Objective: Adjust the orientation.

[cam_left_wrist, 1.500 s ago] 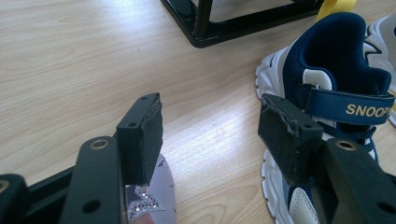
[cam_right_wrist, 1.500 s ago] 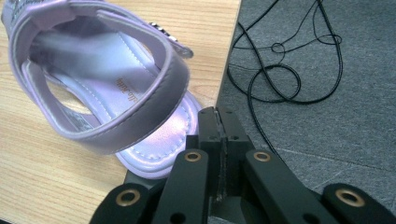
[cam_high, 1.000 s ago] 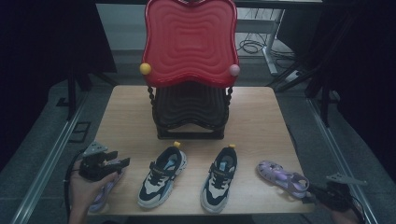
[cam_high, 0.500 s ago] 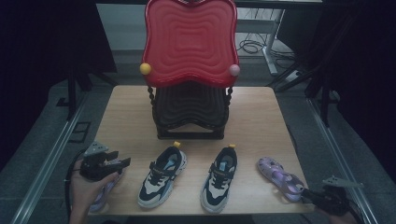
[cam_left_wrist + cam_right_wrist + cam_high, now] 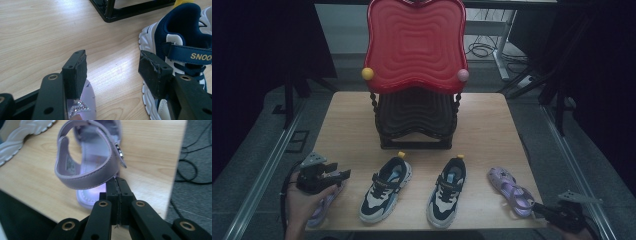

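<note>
Right gripper (image 5: 117,182) has its jaws pressed shut w/ nothing between, tips just at the heel strap of the lilac sandal (image 5: 95,162): smooth stitched strap, small buckle. Sandal sits at the table's (image 5: 492,115) near right corner, long axis angled, heel toward the gripper. Left gripper (image 5: 112,72) is spread wide over a 2nd glittery lilac sandal (image 5: 82,105), mostly hidden. Navy-white sneaker (image 5: 180,50) alongside.

"SNOO" on navy sneaker strap (image 5: 190,53)

A lab-like recording room: dark curtains (image 5: 257,45), floor cables (image 5: 482,49), a lone wooden table (image 5: 347,115).
</note>
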`<state>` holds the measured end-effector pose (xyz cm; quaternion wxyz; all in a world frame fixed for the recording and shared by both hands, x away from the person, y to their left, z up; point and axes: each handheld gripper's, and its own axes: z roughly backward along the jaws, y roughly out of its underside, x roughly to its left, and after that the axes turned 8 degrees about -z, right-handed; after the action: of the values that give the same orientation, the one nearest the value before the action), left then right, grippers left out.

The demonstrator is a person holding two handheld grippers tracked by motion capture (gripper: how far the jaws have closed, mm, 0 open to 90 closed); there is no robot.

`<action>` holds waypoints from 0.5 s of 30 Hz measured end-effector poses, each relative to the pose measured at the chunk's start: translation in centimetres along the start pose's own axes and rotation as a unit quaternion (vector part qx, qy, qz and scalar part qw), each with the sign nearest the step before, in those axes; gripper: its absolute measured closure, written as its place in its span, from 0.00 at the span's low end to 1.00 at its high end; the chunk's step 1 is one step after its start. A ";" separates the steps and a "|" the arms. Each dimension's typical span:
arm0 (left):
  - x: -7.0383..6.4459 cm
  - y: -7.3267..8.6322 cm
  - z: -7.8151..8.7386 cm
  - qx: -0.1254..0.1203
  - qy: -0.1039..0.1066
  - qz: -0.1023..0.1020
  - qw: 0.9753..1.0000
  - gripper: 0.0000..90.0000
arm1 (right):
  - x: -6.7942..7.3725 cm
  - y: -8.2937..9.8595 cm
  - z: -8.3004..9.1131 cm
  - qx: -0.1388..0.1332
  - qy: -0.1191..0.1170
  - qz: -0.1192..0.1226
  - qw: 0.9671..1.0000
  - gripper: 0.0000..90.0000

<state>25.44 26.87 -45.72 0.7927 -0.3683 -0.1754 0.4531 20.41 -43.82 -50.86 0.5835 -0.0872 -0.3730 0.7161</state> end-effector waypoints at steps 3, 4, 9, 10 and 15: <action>0.2 0.3 0.2 0.000 -0.002 0.002 1.000 0.45 | -0.4 -0.9 0.2 -0.020 0.027 -0.007 0.999 0.99; 0.2 0.3 0.2 0.001 -0.003 0.003 1.000 0.45 | -0.4 -1.2 0.2 -0.023 0.030 -0.009 0.999 0.99; 0.5 0.4 0.6 -0.003 -0.005 0.005 1.000 0.45 | -0.3 -2.3 0.6 -0.032 0.032 -0.004 0.999 0.99; 0.5 0.3 0.6 -0.005 -0.004 0.004 1.000 0.45 | -0.3 -2.3 0.6 -0.034 0.032 -0.004 0.999 0.99; 0.4 0.1 0.4 -0.004 -0.001 0.001 1.000 0.45 | 0.1 -1.2 0.7 -0.019 0.020 -0.003 1.000 0.99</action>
<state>25.41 27.41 -45.55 0.7905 -0.3710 -0.1779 0.4536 20.85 -44.01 -49.57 0.5911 -0.1117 -0.3750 0.7053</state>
